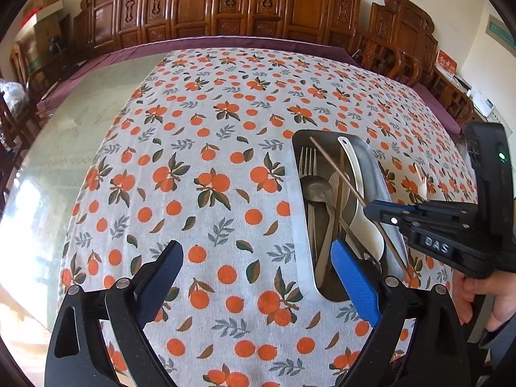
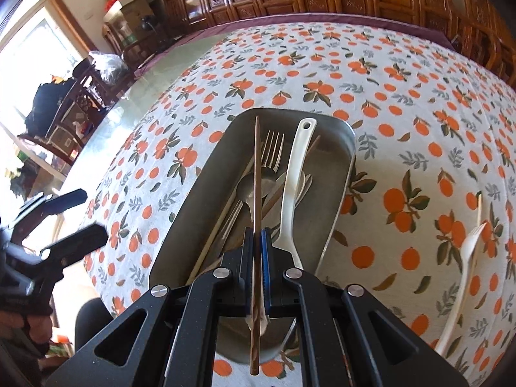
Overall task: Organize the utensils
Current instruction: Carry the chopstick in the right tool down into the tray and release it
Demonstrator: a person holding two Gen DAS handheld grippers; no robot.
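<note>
The left wrist view looks steeply down along its own fingers at the patterned tablecloth (image 1: 206,148), with the metal tray (image 1: 298,206) right of centre. The right wrist view sits close over the same tray (image 2: 200,200) (filling mid-frame). Both share tray, tablecloth and the carved wooden cabinets (image 1: 225,6) along the top.

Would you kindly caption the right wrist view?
Right gripper holds a brown chopstick above the utensil-filled metal tray.
</note>
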